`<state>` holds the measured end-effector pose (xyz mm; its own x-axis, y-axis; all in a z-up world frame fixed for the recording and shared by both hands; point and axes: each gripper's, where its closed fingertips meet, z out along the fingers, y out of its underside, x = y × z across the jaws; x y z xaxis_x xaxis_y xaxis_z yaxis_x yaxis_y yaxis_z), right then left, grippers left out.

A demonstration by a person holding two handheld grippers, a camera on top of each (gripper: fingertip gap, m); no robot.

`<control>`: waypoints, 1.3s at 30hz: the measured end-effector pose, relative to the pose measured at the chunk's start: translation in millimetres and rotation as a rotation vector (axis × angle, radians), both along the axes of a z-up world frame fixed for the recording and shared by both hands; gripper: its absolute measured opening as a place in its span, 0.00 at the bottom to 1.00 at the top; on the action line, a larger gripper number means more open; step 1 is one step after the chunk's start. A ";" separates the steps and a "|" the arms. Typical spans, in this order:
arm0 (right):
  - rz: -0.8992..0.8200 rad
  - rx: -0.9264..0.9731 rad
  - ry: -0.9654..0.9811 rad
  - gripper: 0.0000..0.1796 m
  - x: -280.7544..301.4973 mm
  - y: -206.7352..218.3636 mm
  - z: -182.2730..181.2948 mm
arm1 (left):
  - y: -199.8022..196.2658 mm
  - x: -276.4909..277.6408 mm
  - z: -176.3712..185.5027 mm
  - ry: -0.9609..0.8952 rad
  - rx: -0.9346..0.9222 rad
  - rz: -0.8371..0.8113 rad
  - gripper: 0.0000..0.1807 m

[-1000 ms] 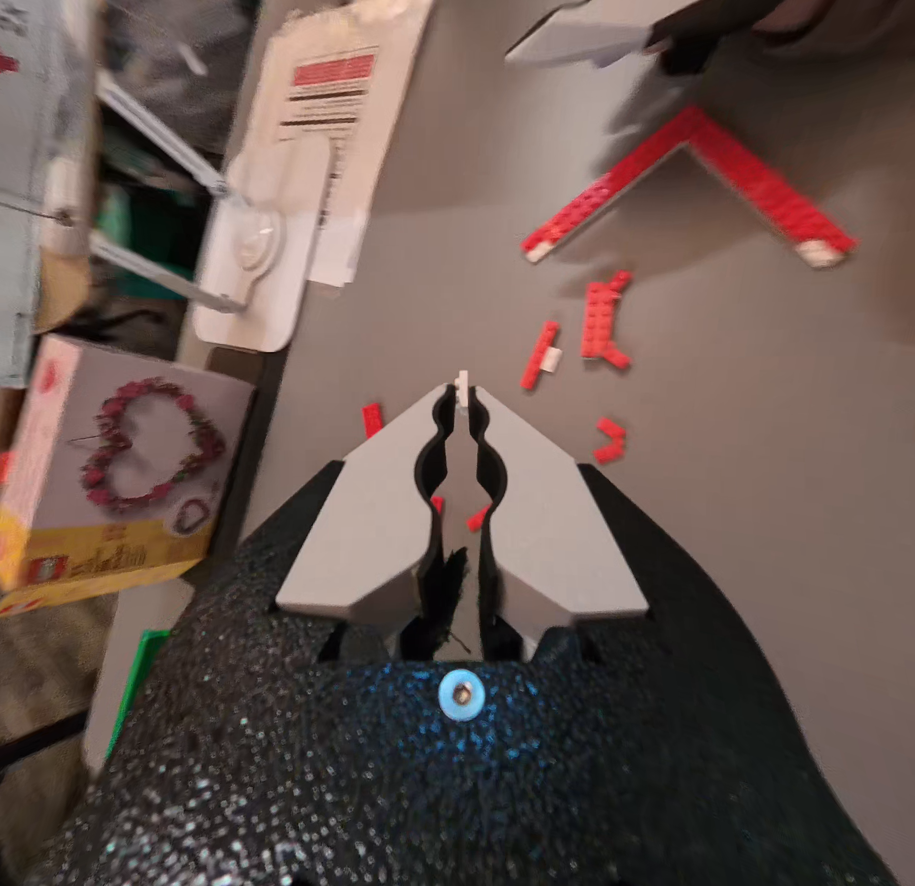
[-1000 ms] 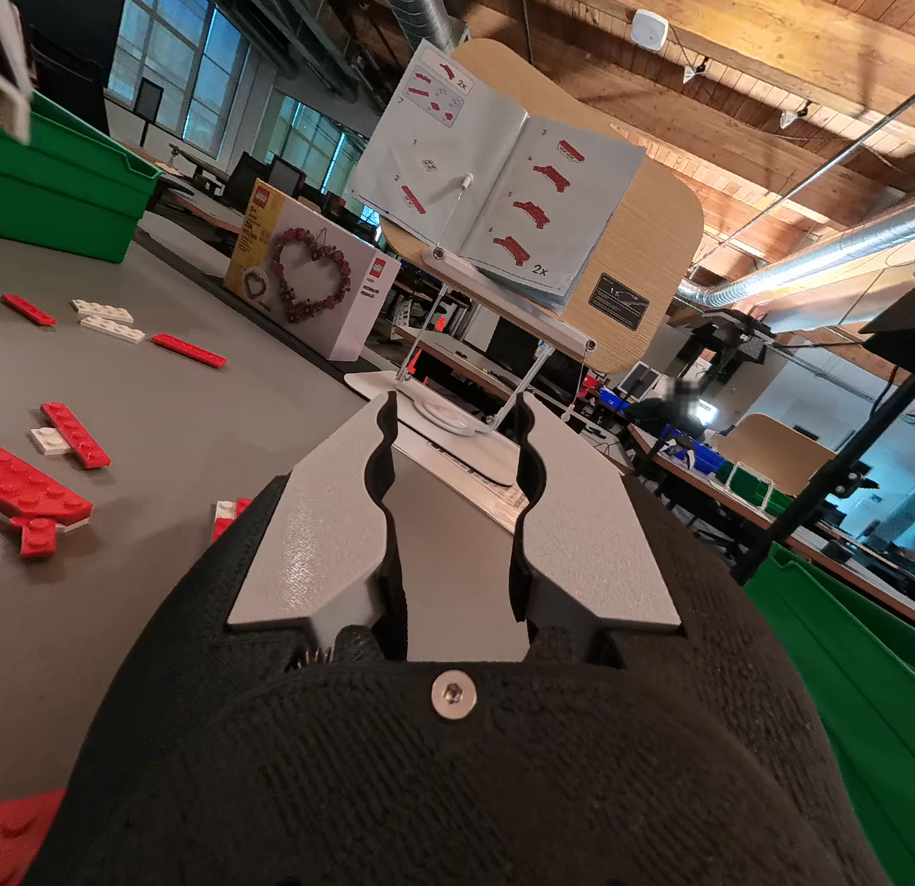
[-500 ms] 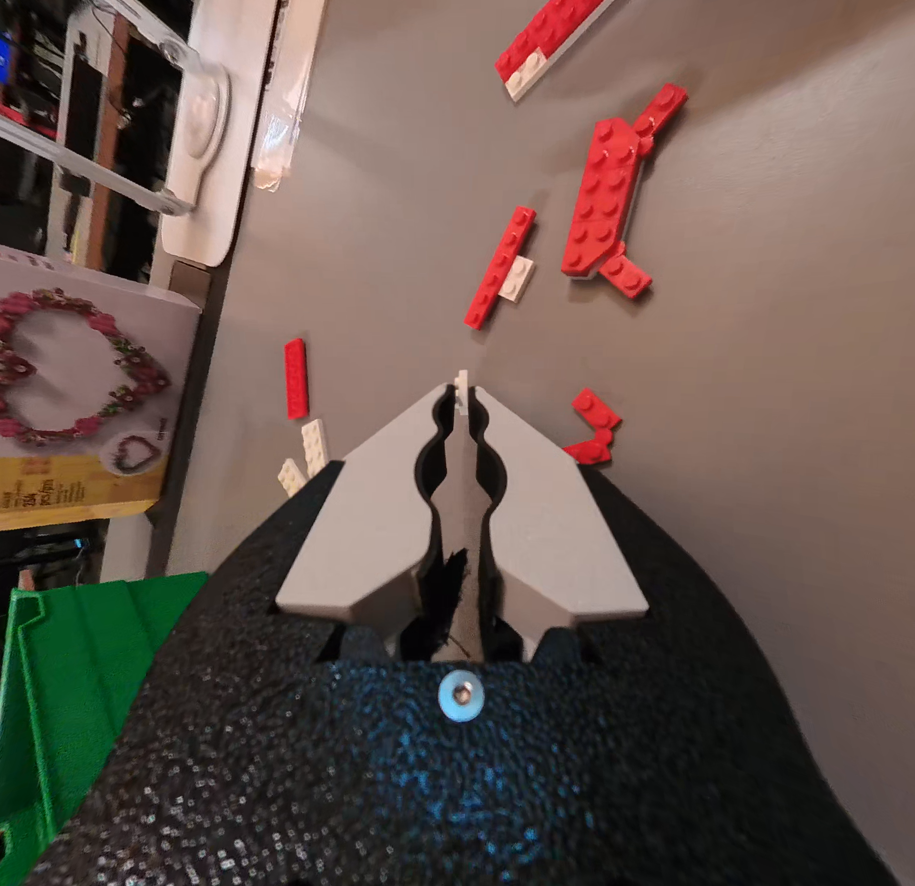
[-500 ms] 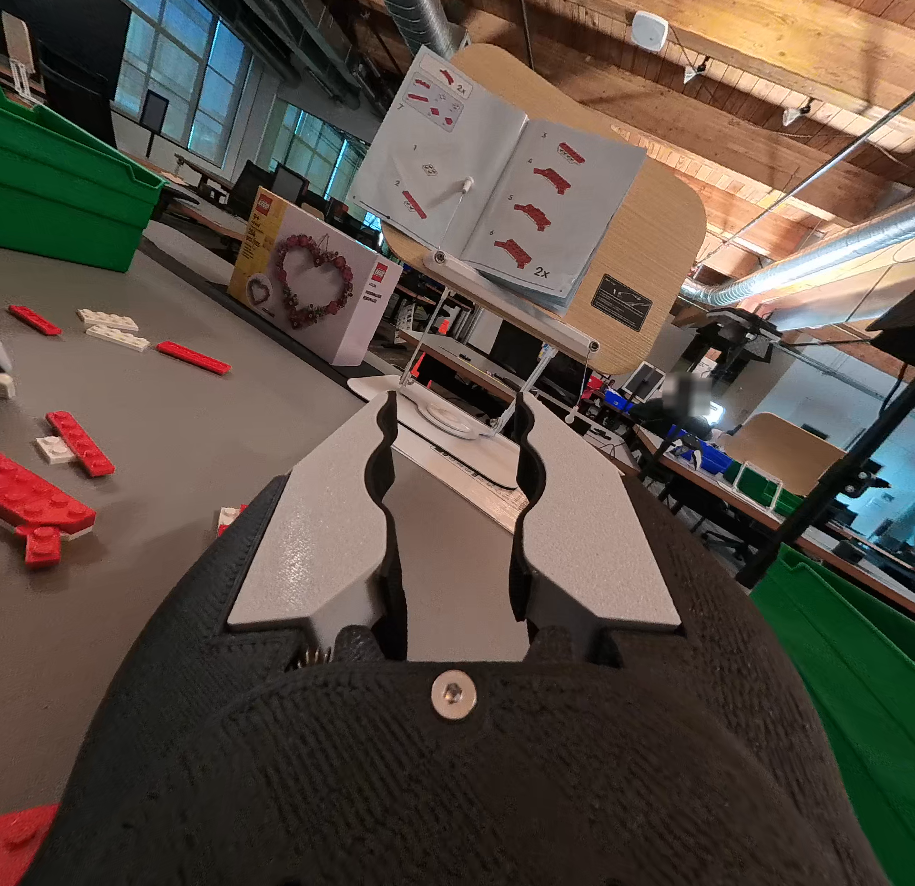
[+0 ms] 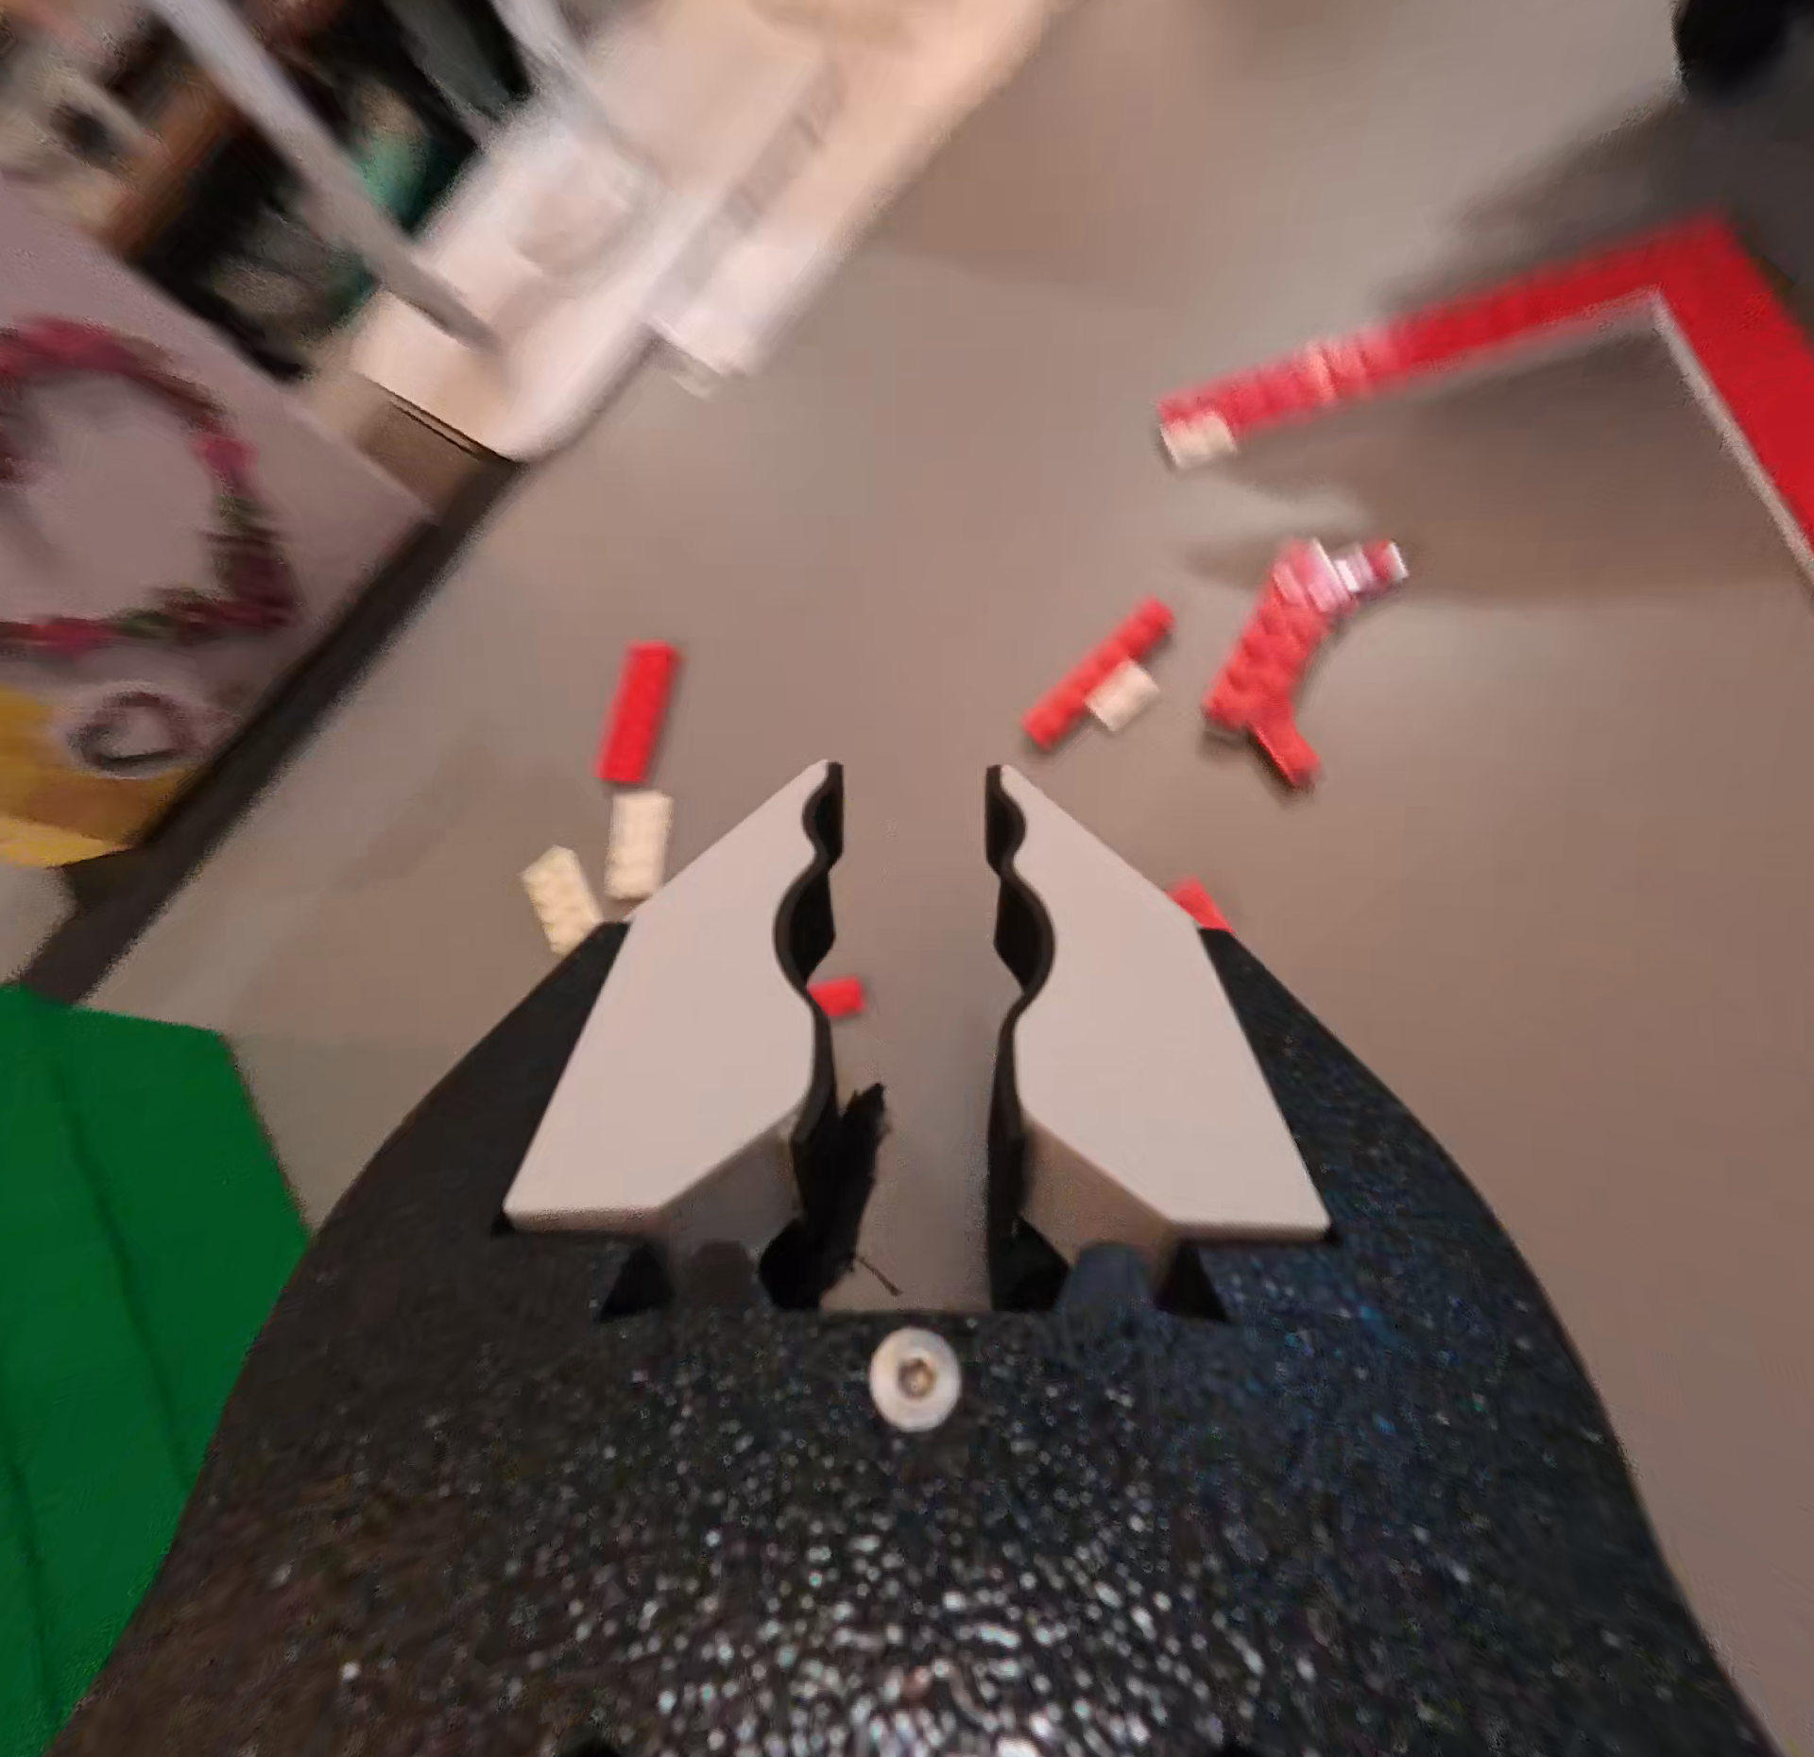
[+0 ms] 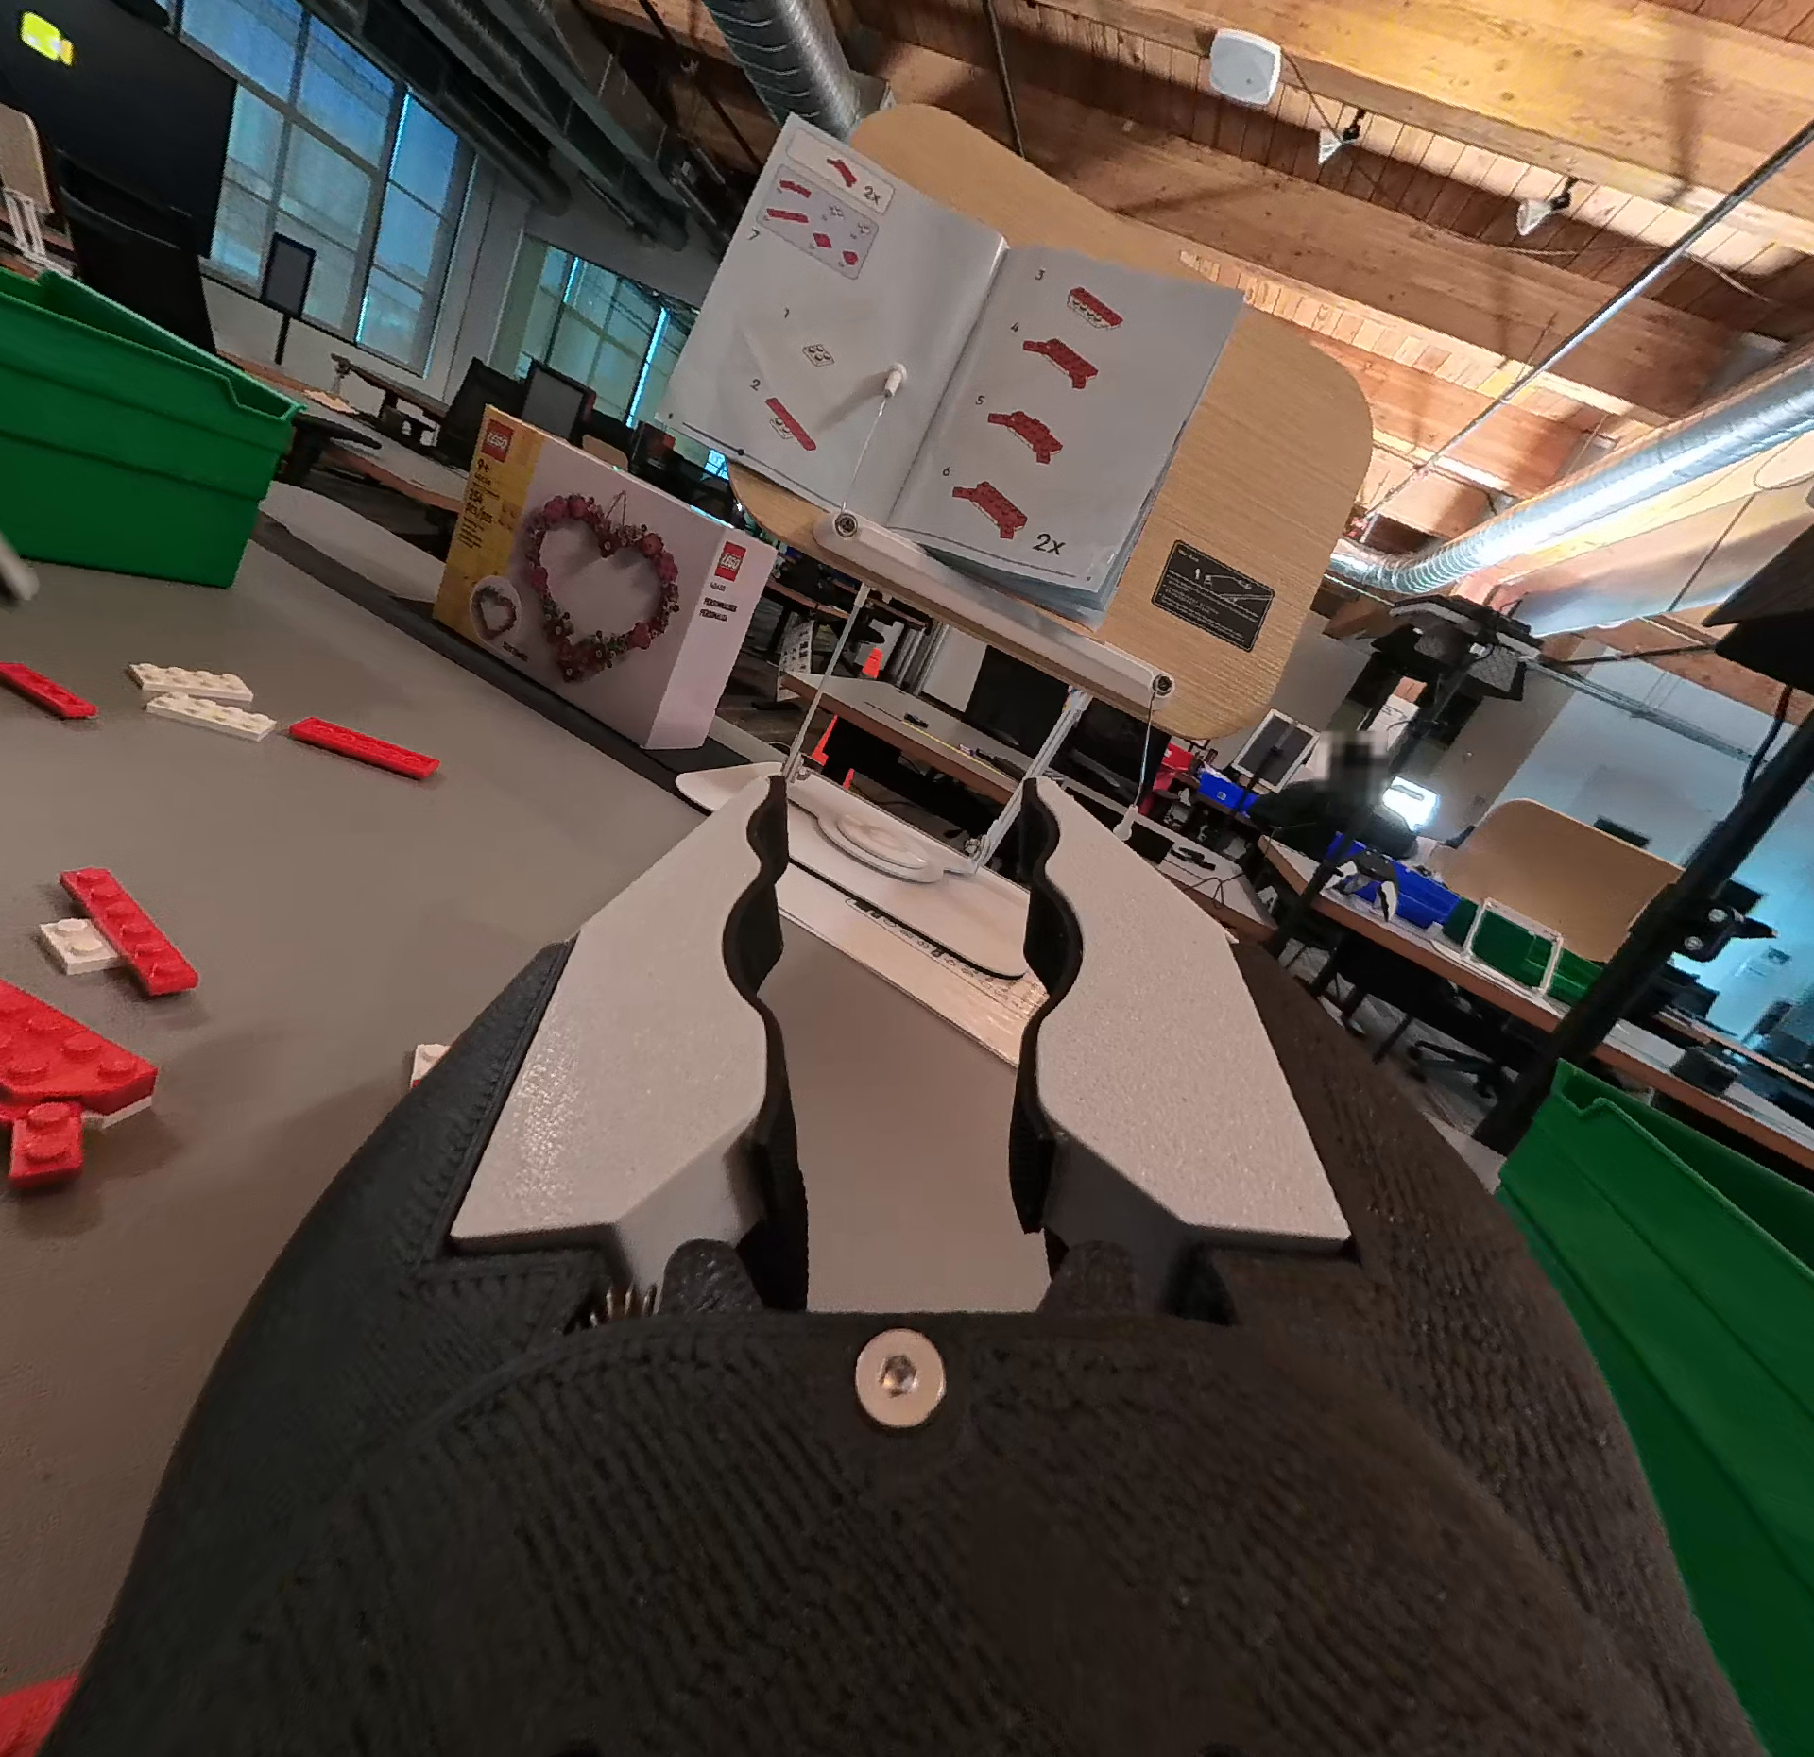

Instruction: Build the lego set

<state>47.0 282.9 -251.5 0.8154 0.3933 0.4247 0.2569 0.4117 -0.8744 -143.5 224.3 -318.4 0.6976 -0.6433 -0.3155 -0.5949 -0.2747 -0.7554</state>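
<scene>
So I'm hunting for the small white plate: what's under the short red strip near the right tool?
A small white plate sticks out from under the short red strip, on its left side. How far it runs beneath the strip is covered, so its full shape can't be seen.

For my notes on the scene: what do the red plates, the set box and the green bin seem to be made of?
Red plates: hard glossy plastic, judging by the moulded studs and highlights.
Set box: probably printed cardboard, with flat faces, sharp folded edges and a slight sheen.
Green bin: apparently moulded plastic, smooth and uniform in colour, with a rolled rim.
</scene>
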 end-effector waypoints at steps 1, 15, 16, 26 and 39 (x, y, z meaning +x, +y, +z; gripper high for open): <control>0.000 0.000 0.002 0.25 0.2 0.0 0.2 | 8.3 -5.3 17.0 -0.071 0.110 0.057 0.15; -0.006 0.007 -0.015 0.25 0.5 -4.1 -0.8 | 3.6 -27.6 74.1 -0.222 0.828 0.181 0.12; -0.006 0.007 -0.020 0.25 0.1 -4.9 -1.2 | 1.9 -30.9 78.7 -0.249 0.839 0.189 0.12; 0.002 0.012 -0.079 0.25 -7.2 -6.7 -6.2 | 7.5 -66.5 81.2 -0.484 0.782 0.308 0.12; 0.009 0.010 -0.100 0.26 -7.0 -15.0 -8.1 | 5.6 -62.7 83.8 -0.538 0.776 0.283 0.09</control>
<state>40.0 267.9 -259.6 0.7655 0.3954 0.5076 0.3389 0.4228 -0.8404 -206.2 229.8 -234.6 0.9681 -0.1794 -0.1748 -0.1075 0.3329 -0.9368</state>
